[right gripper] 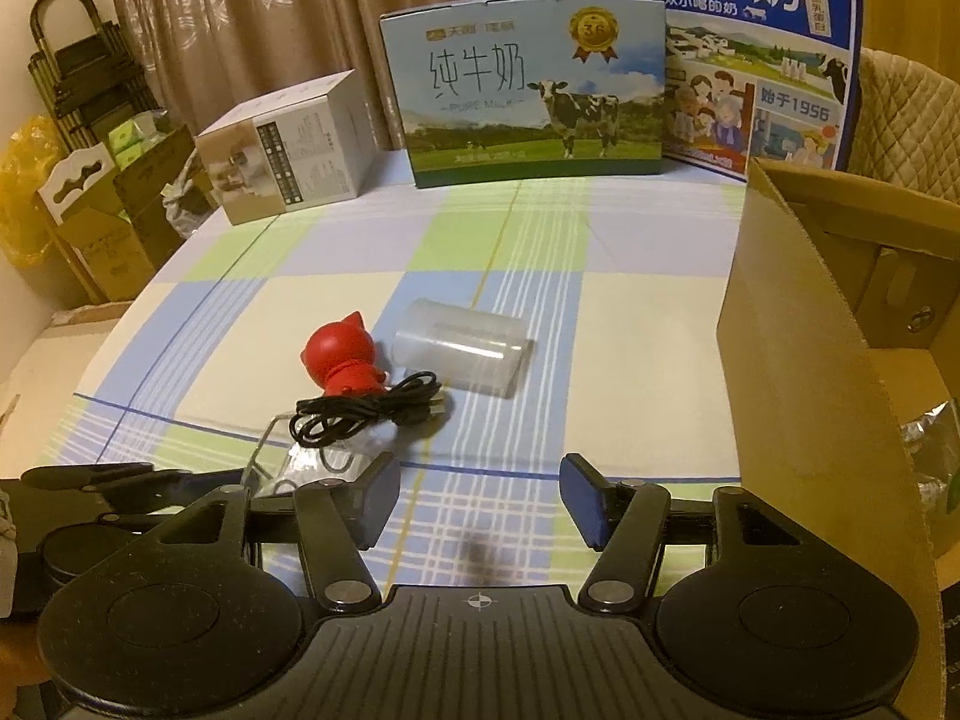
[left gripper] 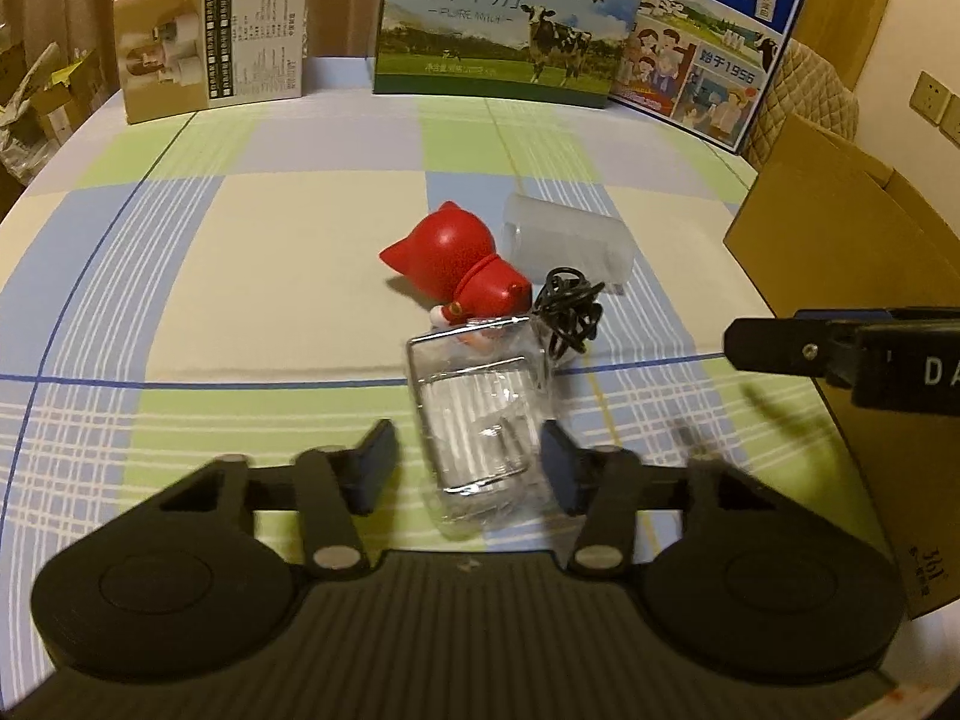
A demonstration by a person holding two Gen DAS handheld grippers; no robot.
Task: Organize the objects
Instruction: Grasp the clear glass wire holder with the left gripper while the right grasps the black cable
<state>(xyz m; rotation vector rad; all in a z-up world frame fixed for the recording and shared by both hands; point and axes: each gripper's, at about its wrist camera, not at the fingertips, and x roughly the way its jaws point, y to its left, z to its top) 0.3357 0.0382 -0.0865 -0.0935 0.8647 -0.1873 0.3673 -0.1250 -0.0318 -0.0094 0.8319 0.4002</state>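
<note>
The left gripper (left gripper: 471, 468) straddles a clear plastic rectangular box with a chrome rim (left gripper: 477, 414); its blue pads stand just clear of the box's sides, partly open, gripping nothing. The right gripper (right gripper: 477, 501) hangs half open and empty over the checked tablecloth (right gripper: 336, 312). Beyond the clear box lie a red glossy cat figurine (left gripper: 459, 270), touching it, a coiled black cable (left gripper: 567, 315) beside it, and a frosted plastic cylinder (left gripper: 567, 243) farther off. A brown cardboard box (right gripper: 798, 324) stands to its right.
</note>
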